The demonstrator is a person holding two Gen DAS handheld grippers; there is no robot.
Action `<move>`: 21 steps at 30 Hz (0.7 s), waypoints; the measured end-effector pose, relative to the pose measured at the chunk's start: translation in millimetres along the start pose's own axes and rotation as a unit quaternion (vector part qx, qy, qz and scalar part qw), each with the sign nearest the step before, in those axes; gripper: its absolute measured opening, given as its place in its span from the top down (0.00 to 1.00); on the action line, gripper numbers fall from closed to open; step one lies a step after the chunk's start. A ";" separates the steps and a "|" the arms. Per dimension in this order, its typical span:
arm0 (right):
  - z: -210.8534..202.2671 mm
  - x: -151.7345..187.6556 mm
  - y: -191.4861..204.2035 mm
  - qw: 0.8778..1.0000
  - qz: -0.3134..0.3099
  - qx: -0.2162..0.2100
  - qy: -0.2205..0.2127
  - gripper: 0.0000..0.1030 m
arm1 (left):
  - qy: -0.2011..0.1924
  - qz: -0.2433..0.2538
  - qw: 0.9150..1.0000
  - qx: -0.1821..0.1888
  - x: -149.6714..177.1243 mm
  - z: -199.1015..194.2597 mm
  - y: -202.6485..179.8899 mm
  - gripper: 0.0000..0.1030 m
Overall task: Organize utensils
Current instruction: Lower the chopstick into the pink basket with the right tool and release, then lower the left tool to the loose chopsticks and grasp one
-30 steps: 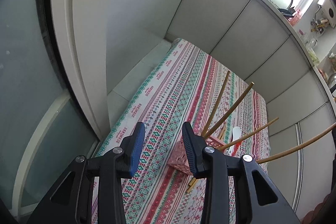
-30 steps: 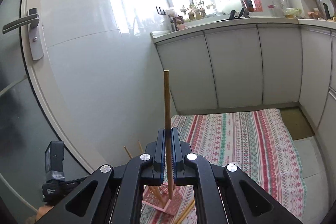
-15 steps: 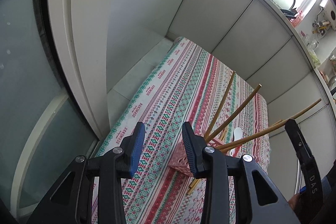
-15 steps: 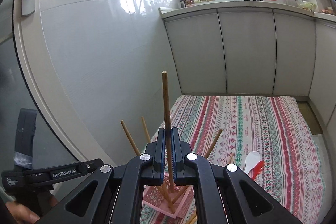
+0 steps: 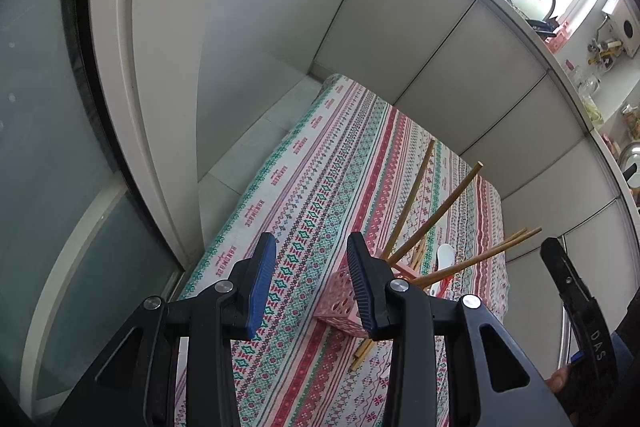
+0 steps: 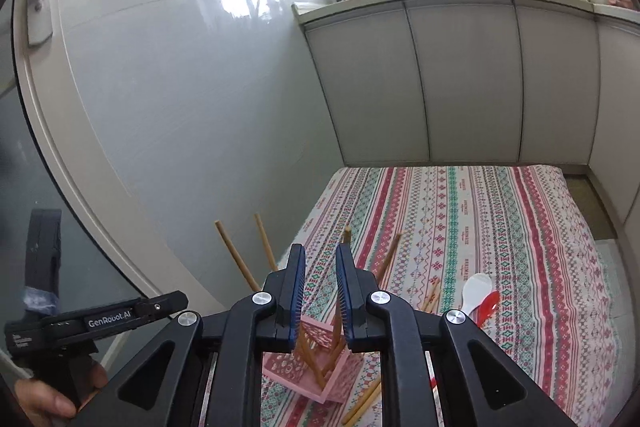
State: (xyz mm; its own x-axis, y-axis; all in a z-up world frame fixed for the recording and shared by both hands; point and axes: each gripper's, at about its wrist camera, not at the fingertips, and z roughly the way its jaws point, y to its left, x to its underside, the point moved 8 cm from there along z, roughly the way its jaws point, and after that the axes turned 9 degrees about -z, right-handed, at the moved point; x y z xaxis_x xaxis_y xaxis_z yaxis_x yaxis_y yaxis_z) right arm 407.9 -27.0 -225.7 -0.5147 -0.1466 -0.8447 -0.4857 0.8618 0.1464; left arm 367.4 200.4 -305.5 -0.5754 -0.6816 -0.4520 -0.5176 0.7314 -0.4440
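My right gripper [image 6: 320,267] has just been parting its jaws, so the chopstick [image 6: 343,281] drops, seemingly free, into the pink holder [image 6: 320,359] on the striped cloth [image 6: 480,227]; I should lift straight up without knocking the 4 others

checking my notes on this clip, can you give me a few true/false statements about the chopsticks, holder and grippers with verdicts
1. The pink holder has several chopsticks standing in it. True.
2. The right gripper is clamped on a chopstick. False: its jaws have just been opening, and the stick between them stands loose in the holder.
3. A white spoon lies on the striped cloth. True.
4. The left gripper holds the holder. False: its jaws are open and empty.
5. Every chopstick is in the holder. False: some lie on the cloth.
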 end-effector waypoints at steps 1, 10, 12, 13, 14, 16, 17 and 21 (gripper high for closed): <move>-6.4 -1.5 -7.9 1.000 0.010 0.003 -0.005 0.84 | -0.002 0.003 1.000 0.002 0.3 -2.3 -1.8 0.62; -54.1 12.5 -113.7 0.991 0.131 0.039 -0.002 0.84 | -0.051 0.106 0.991 0.064 26.1 -55.5 -62.8 0.62; -57.9 22.2 -134.8 0.986 0.159 0.045 0.008 0.84 | -0.080 0.160 0.980 0.085 45.5 -76.0 -92.4 0.62; -58.5 27.3 -144.9 0.984 0.173 0.046 0.015 0.84 | -0.089 0.192 0.973 0.097 58.0 -84.7 -108.0 0.62; -58.7 32.0 -153.3 0.981 0.185 0.046 0.022 0.84 | -0.095 0.223 0.964 0.108 72.0 -90.6 -122.6 0.62; -56.4 44.2 -164.3 0.978 0.201 0.044 0.042 0.84 | -0.102 0.269 0.951 0.113 97.7 -95.5 -144.3 0.62; -54.4 50.0 -169.1 0.976 0.207 0.044 0.052 0.84 | -0.101 0.292 0.945 0.105 114.1 -92.0 -154.3 0.62; -54.0 74.2 -194.7 0.965 0.243 0.061 0.081 0.84 | -0.060 0.352 0.931 0.076 165.7 -61.4 -178.5 0.62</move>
State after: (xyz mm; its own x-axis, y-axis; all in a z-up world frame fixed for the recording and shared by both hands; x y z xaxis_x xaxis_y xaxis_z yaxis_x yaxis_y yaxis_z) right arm 426.1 -231.9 -289.1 -0.7697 0.2239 -0.5979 -0.0765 0.8974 0.4346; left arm 325.6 -41.8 -253.6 -0.6583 -0.0377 -0.7518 0.0620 0.9926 -0.1041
